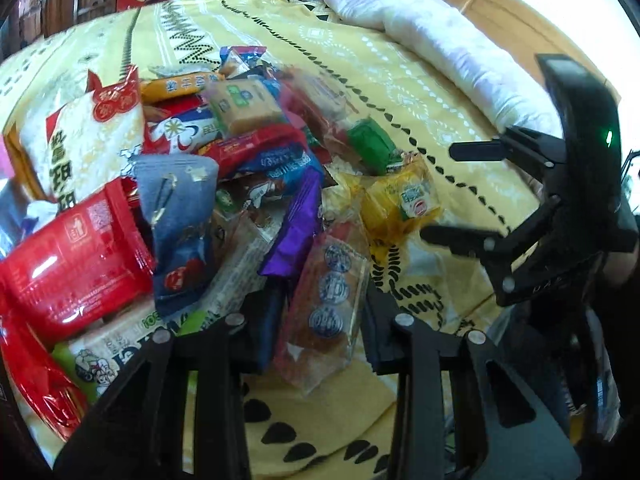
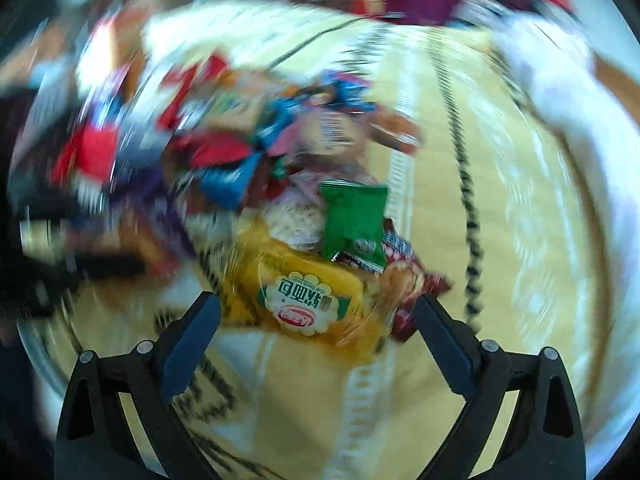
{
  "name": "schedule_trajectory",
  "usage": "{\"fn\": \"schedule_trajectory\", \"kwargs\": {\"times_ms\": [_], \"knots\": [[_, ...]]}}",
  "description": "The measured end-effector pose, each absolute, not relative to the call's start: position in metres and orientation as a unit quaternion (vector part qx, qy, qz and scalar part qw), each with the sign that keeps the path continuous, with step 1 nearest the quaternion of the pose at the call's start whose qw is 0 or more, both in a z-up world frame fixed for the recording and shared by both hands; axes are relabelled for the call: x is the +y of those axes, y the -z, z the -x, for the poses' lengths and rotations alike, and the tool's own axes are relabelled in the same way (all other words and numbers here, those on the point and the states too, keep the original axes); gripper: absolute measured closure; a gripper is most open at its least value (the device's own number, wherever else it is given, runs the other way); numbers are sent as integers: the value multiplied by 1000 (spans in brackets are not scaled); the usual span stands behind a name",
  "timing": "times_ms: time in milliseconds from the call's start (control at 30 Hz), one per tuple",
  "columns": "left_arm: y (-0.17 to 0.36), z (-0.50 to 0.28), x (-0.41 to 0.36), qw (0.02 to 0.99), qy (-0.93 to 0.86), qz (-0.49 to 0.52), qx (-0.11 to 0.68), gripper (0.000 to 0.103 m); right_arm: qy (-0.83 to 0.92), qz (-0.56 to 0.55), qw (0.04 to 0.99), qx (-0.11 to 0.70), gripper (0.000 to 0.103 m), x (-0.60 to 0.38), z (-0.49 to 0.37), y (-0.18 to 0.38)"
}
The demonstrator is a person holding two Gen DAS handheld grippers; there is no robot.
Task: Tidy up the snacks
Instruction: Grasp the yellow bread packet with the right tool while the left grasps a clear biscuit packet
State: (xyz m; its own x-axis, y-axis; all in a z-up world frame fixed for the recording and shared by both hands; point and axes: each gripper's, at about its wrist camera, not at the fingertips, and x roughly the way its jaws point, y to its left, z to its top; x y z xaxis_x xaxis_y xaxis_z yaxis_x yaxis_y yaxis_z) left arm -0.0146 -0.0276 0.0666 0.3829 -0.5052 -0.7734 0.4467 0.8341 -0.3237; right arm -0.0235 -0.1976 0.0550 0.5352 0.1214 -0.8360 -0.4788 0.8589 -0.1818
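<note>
Bed [image 1: 400,64] with a yellow patterned sheet fills both views, carrying everything. White-lilac quilt [image 1: 420,28] bunched along the far edge of the bed, apart from the snacks. Snack pile [image 1: 224,184] sits loose on the sheet, left-centre in the left wrist view; no box, tray or basket visible, packets just heaped and overlapping. Biggest items in the pile: white bag with red print [image 1: 80,144] at far left, red packet [image 1: 72,256] lying in front of it, blue-grey pouch [image 1: 180,220] tilted over the red packet's edge. Smaller: purple wrapper [image 1: 296,228] slanted mid-pile, yellow bread packet [image 1: 404,204] at the right edge of the pile, green packet [image 1: 370,144] just beyond it, tan cracker packet [image 1: 244,104] toward the back. Clear-wrapped pastry with 3 blue round marks [image 1: 332,300] lies at the near edge of the pile, between the 2 fingers of the left hand-held gripper [image 1: 320,336]; jaws narrowed onto it, both pads look pressed on the wrapper, so it reads as grasping the pastry. Right hand-held gripper [image 2: 316,320] released, jaws wide apart, nothing between the pads; it hangs above the yellow bread packet [image 2: 308,304] with the green packet [image 2: 354,216] just past that. Right wrist view heavily motion-blurred, rest of the pile there unreadable. Right hand-held gripper also shows at the right side of the left wrist view [image 1: 444,196], fingers spread, near the yellow packet.
</note>
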Motion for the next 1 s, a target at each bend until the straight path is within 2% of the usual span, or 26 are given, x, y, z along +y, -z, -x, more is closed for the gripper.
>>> {"fn": "schedule_trajectory", "kwargs": {"times_ms": [133,200,267,300,333,367,467,600,667,733,767,867,1000], "knots": [[-55,10,-21,824,284,47,487,63,-227,285,802,474,5,-184,7,-42],[-52,9,-17,823,288,52,487,62,-231,311,785,483,10,-182,-1,-26],[-62,15,-13,832,276,50,478,51,-228,313,783,487,12,-185,-6,-13],[-69,20,-9,842,271,52,463,39,-231,302,786,488,16,-188,-6,-14],[-77,27,-2,853,273,65,440,30,-233,284,791,489,27,-192,-6,-18],[-81,31,2,856,273,74,432,29,-239,250,800,490,32,-197,-5,-24],[-84,41,8,856,282,80,426,30,-247,182,817,488,38,-208,4,-37],[-68,38,-1,840,291,69,454,32,-259,130,814,503,39,-211,18,-39],[-61,37,-7,835,296,64,460,46,-256,133,812,507,39,-209,23,-36],[-59,35,-14,836,290,49,462,64,-255,141,812,505,37,-205,26,-33],[-57,34,-17,836,290,47,464,66,-256,147,812,503,36,-199,30,-33],[-50,27,-24,837,284,39,466,67,-269,175,803,502,25,-189,29,-29],[-47,22,-30,844,274,36,460,67,-265,186,802,502,26,-184,23,-14]]}}
